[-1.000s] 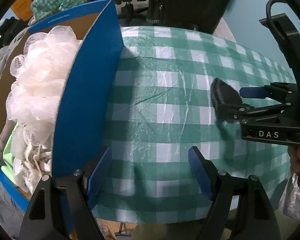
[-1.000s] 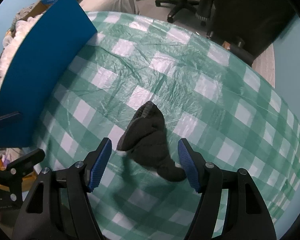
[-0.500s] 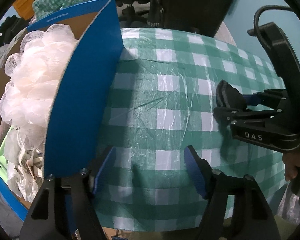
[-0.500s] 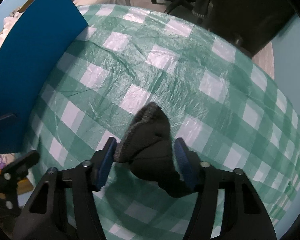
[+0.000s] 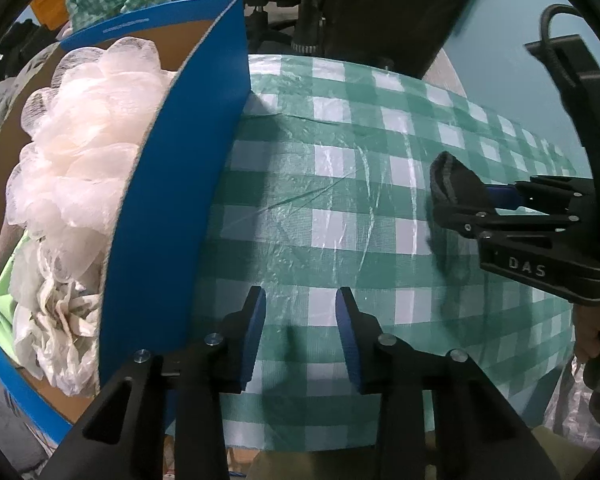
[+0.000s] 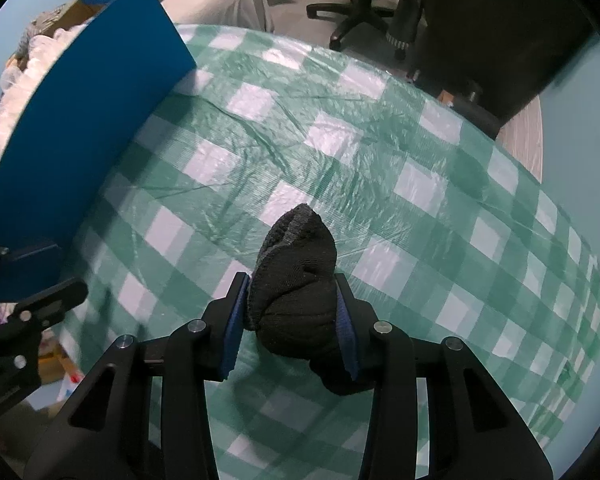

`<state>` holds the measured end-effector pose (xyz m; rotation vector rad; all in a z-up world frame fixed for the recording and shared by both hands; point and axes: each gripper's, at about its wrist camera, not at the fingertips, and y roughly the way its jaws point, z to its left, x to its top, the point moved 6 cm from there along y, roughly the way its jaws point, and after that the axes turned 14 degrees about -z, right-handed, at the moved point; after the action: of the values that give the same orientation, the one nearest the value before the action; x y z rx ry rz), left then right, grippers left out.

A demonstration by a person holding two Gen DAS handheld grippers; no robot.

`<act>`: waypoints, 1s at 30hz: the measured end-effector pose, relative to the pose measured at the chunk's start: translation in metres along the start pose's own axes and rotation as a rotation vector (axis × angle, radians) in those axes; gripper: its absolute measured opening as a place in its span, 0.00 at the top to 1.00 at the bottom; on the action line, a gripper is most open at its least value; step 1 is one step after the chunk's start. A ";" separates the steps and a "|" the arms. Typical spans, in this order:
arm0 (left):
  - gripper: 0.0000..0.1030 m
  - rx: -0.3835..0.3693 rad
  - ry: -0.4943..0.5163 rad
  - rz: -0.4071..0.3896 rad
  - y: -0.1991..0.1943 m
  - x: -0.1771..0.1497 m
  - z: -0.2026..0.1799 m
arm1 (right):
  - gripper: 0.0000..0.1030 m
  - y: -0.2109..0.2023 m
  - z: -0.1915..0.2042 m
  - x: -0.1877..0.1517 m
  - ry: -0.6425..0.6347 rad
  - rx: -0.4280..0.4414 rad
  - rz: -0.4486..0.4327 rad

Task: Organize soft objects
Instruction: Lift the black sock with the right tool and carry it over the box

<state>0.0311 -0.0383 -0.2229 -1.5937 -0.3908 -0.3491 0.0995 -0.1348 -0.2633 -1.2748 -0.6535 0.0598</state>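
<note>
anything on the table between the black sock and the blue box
Nothing: only bare green checked tablecloth lies between the black sock, held in the right tongs, and the blue box. Both wrist views show it.

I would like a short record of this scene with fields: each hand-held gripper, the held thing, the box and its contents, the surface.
right hand-held gripper: shut on the black sock, blue pads pressing both its sides
left hand-held gripper: partly open, holds nothing, beside the box wall
black sock: bunched, its toe end pointing away from the gripper
blue cardboard box: open, at the table's left edge
box contents: pale pink mesh bath pouf, crumpled white plastic bags, something light green
surface: green and white checked tablecloth, wrinkled
</note>
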 end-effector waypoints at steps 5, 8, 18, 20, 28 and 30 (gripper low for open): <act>0.72 0.004 -0.005 -0.010 -0.011 0.001 0.006 | 0.62 -0.017 0.001 0.007 0.009 0.010 -0.021; 0.75 0.004 -0.013 -0.025 -0.018 0.008 0.009 | 0.62 -0.028 0.004 0.011 0.013 0.017 -0.034; 0.75 -0.003 -0.044 -0.111 -0.059 0.031 0.023 | 0.62 -0.063 0.023 0.032 -0.020 0.070 -0.099; 0.75 0.005 -0.040 -0.126 -0.066 0.034 0.027 | 0.62 -0.068 0.028 0.035 -0.030 0.073 -0.106; 0.75 0.020 -0.059 -0.148 -0.083 0.033 0.041 | 0.62 -0.084 0.051 0.050 -0.055 0.100 -0.135; 0.75 0.024 -0.069 -0.149 -0.086 0.032 0.047 | 0.62 -0.089 0.057 0.055 -0.057 0.108 -0.145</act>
<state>0.0199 0.0137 -0.1352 -1.5602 -0.5666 -0.4019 0.0895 -0.0922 -0.1522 -1.1219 -0.7797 0.0116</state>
